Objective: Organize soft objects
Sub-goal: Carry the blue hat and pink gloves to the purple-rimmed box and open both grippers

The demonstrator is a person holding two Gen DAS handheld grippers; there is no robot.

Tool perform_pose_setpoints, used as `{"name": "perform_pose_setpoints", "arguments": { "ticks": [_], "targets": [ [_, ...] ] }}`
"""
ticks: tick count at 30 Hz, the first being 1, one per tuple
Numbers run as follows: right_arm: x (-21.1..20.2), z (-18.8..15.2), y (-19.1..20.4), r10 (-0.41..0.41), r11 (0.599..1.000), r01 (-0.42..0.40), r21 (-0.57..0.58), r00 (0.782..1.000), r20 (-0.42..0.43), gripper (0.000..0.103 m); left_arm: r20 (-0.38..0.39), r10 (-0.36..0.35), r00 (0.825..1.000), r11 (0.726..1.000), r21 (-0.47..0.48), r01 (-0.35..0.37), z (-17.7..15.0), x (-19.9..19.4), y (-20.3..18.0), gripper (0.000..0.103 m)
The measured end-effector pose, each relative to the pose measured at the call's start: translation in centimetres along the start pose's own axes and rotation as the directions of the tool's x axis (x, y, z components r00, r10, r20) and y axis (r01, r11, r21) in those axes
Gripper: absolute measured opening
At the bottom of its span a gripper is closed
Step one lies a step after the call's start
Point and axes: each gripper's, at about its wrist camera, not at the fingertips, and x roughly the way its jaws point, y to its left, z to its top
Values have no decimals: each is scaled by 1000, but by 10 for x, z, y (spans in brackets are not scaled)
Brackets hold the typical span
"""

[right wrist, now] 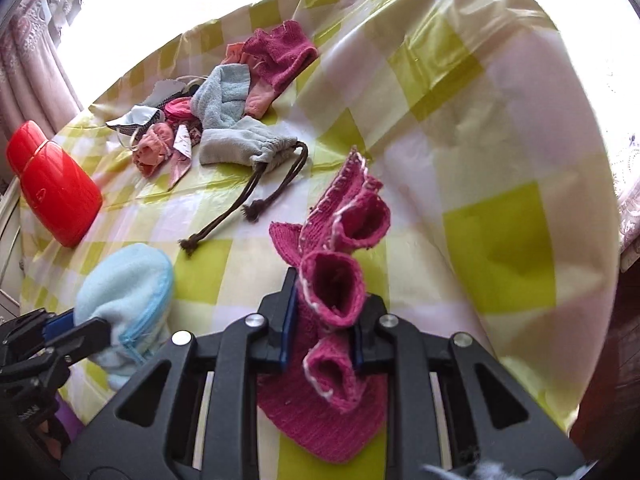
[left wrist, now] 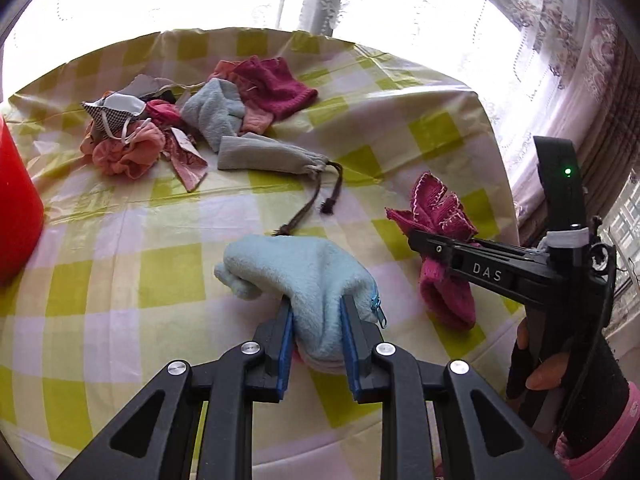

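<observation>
Both hands are loaded, and most of the sorting is yet to do. The left gripper (left wrist: 316, 312) has its fingers nearly closed on a pale blue fleece pouch (left wrist: 296, 272); the blue pads press into the fleece on both sides, and the zip end hangs off beside the right pad. The pouch's far end droops toward the desk (left wrist: 120, 240); whether it touches the cloth is hard to tell. The right gripper (right wrist: 324, 312) is also narrowly closed, on a magenta knit glove (right wrist: 340, 280), whose open finger tubes stand up past the fingertips while the cuff hangs below them. In the left view the glove and the right gripper sit just right of the pouch, near the desk's right edge.

So two items are picked out of the jumble, in my judgement an early stage. No sorted group shows in either view, and no bin or basket for one.

What is left lies at the far side of the desk: a grey drawstring bag (left wrist: 272, 154) with its brown cords trailing toward the pouch, and behind it a loose pile (left wrist: 192, 108) of a grey-blue fleece piece, a dark pink knit piece, peach ruffled cloth, a checked face mask and small scraps, all overlapping. A red container (right wrist: 56, 184) stands at the left edge, apart from the pile.

Where the two held pieces should go cannot be read here.
</observation>
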Motion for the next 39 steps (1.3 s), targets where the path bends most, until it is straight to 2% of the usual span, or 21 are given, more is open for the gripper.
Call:
{"name": "perform_pose_setpoints", "arguments": {
  "ticks": [5,9,16,19,22,25,28,31,39],
  "targets": [
    [-55,-16,10,-16,998,19,-65,999,51,25,59,9,998,994,107,-16,1,-27,-36,23],
    [-86,-25,18,-29,995,37,-94,996,81,25,108,21,994,987,156,-38,4,-53,-50,23],
    [-113,-41,38,0,992,11,-126,996,89,25,132,62,989,981,174,-84,-10,-84,-48,23],
    [-127,-39,53,19,989,1,-149,991,132,25,164,80,983,980,168,-108,-19,-103,-44,23],
    [-151,-34,70,38,984,0,-180,976,212,25,243,102,965,976,164,-144,-20,-130,-42,23],
    [-172,-30,90,52,975,13,-221,957,286,25,329,118,937,972,156,-177,-17,-160,-42,23],
    [-185,-28,107,74,966,10,-260,947,313,25,380,131,916,968,150,-201,-15,-183,-40,23],
    [-185,-29,121,102,956,-11,-294,950,296,25,381,143,914,964,157,-216,-19,-194,-36,23],
    [-175,-41,165,193,913,-93,-397,956,220,25,301,200,933,951,171,-259,-51,-199,-9,23]
  ]
}}
